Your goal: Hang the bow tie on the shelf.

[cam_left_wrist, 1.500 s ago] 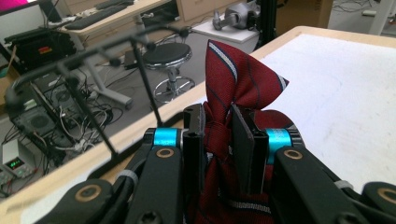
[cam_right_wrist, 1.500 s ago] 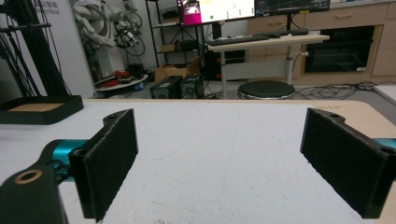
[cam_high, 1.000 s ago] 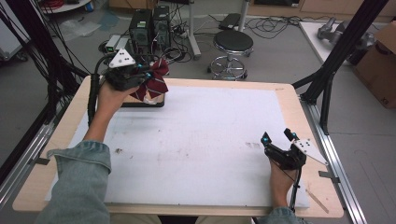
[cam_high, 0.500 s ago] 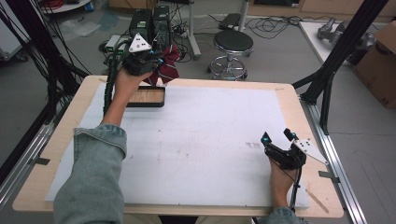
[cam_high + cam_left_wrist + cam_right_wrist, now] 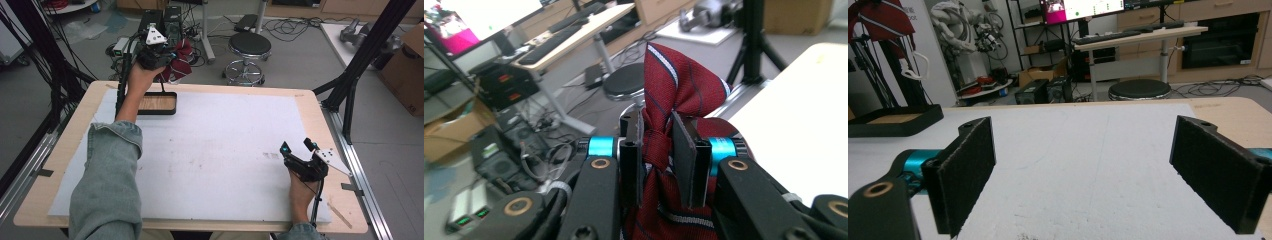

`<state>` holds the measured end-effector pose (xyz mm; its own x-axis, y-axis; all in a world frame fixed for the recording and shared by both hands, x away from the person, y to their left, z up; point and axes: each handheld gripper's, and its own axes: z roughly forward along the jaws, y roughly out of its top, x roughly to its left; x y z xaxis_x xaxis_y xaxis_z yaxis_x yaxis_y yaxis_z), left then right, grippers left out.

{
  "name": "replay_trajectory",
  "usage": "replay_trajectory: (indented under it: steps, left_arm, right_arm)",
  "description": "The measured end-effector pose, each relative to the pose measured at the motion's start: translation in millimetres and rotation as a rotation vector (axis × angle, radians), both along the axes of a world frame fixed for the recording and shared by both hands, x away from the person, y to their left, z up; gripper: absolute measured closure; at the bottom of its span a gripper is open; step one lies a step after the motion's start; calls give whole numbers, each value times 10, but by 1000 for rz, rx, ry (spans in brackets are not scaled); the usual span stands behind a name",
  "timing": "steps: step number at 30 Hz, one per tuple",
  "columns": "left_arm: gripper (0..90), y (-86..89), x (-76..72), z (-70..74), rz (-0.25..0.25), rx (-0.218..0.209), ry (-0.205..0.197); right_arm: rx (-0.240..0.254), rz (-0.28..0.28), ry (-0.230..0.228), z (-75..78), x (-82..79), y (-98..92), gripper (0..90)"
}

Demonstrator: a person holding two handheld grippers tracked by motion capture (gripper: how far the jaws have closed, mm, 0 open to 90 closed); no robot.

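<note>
A dark red necktie with thin pale stripes [image 5: 181,61] hangs bunched in the air above the table's far left edge, and my left gripper [image 5: 167,56] is shut on it. In the left gripper view the tie [image 5: 674,80] is pinched at a narrow waist between the two black jaws of the left gripper [image 5: 657,155], flaring out above them. Below it a shallow black tray with a wooden floor [image 5: 156,103] lies on the white mat. My right gripper [image 5: 296,146] rests open near the table's right edge; the right gripper [image 5: 1083,170] holds nothing between its wide-set pads.
A white mat [image 5: 220,145] covers most of the wooden table [image 5: 325,125]. The black tray [image 5: 895,120] sits far left in the right gripper view. Beyond the far edge stand a round stool [image 5: 249,47], computer boxes and cables on the floor.
The left hand has lifted the tie higher and farther back, from just above the tray to past the table's far edge. The right gripper has stayed still and open.
</note>
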<state>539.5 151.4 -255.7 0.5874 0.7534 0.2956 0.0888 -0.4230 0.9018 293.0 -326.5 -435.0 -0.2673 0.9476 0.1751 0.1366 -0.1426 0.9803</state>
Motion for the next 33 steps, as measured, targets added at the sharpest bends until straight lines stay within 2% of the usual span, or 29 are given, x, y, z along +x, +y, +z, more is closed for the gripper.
replay_trajectory:
  steps: [1, 6, 11, 18, 22, 24, 33]
  left_arm:
    - [747, -2, 19, 5, -10, -13, 7]
    - [746, -125, 81, -47, -30, -3, 16]
    - [745, -344, 140, -226, -63, 25, 53]
    - [742, -520, 178, -478, -55, 37, 80]
    - [739, -548, 169, -590, -56, 45, 84]
    - [733, -545, 171, -617, -57, 27, 94]
    - [666, -519, 177, -655, -54, 16, 105]
  right_arm:
    - [1, 1, 0, -1, 1, 0, 102]
    - [4, 3, 2, -4, 8, -2, 102]
    - [4, 6, 4, -6, 11, -5, 102]
    - [5, 10, 7, -6, 13, -7, 102]
    - [8, 11, 10, -9, 19, -8, 102]
    - [6, 11, 8, -8, 20, -6, 102]
    - [9, 12, 12, -9, 19, -8, 102]
